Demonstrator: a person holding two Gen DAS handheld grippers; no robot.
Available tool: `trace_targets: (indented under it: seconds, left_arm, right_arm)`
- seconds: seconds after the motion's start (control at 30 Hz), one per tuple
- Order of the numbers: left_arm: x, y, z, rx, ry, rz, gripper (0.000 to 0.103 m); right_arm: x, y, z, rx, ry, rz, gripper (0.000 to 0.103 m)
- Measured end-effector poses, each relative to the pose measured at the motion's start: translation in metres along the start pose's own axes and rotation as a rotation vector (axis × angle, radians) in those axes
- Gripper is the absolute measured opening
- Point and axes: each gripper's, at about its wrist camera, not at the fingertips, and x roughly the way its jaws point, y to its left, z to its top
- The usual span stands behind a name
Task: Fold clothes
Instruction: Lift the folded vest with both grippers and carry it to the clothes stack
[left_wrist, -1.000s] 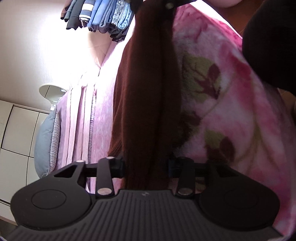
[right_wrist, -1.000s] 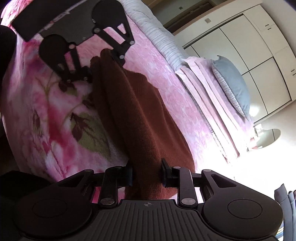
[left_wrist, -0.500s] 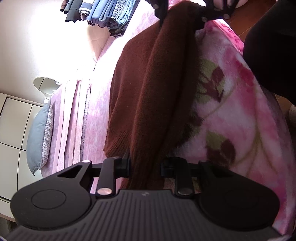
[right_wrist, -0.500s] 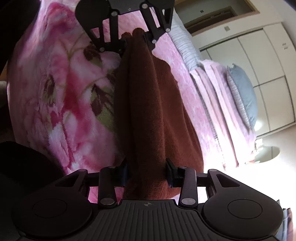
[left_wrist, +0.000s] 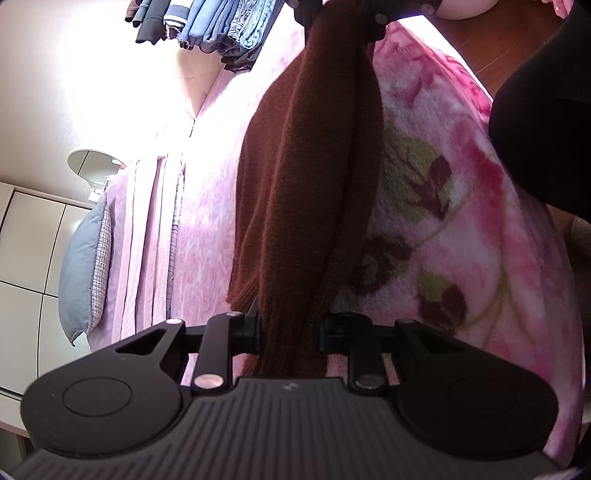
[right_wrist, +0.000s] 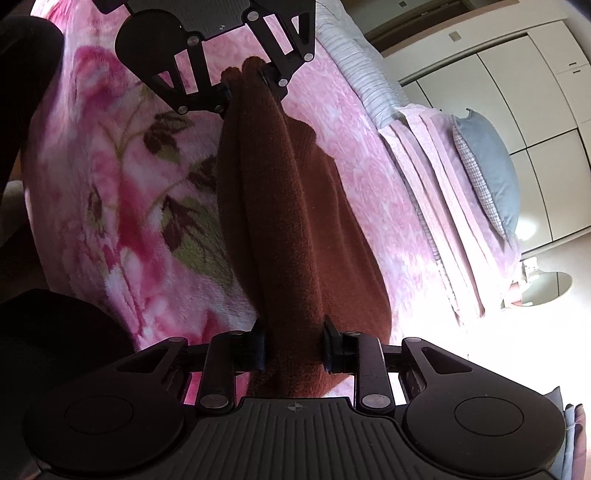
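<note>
A dark red-brown knit sweater (left_wrist: 303, 192) hangs stretched between my two grippers above a pink floral blanket (left_wrist: 461, 206) on the bed. My left gripper (left_wrist: 290, 334) is shut on one end of the sweater. My right gripper (right_wrist: 293, 349) is shut on the other end (right_wrist: 295, 229). In the right wrist view the left gripper (right_wrist: 247, 83) shows at the top, clamping the far end. In the left wrist view the right gripper (left_wrist: 338, 14) shows at the top edge. The sweater's lower fold sags toward the blanket.
A stack of folded blue and dark clothes (left_wrist: 207, 26) lies on the far bed edge. A grey pillow (left_wrist: 83, 269) and folded pink bedding (left_wrist: 155, 236) lie at the head. White wardrobe doors (right_wrist: 517, 85) stand behind. A round white table (right_wrist: 546, 288) stands beside the bed.
Both grippers still hold the sweater. The grippers have come closer together and the sweater hangs in looser, wider folds between them.
</note>
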Motion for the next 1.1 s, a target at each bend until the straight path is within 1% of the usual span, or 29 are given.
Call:
trace_targets:
  seconds: [0.2,0.4,0.67,1.1]
  left_arm:
    - [-0.016,0.002,0.004,0.004,-0.001,0.003,0.022]
    - [-0.028,0.005,0.01,0.01,-0.002,0.008,0.022]
    - [-0.038,0.001,0.014,0.016,-0.001,0.013,0.022]
    - [-0.043,-0.001,0.013,0.013,-0.005,0.024,0.022]
  right_arm:
    - [-0.028,0.011,-0.003,0.009,0.001,-0.007,0.026]
    - [-0.048,0.013,-0.003,0.024,-0.005,-0.011,0.026]
    - [-0.059,0.015,-0.006,0.031,-0.012,-0.014,0.026]
    - [-0.066,0.019,-0.007,0.029,-0.015,-0.013,0.026]
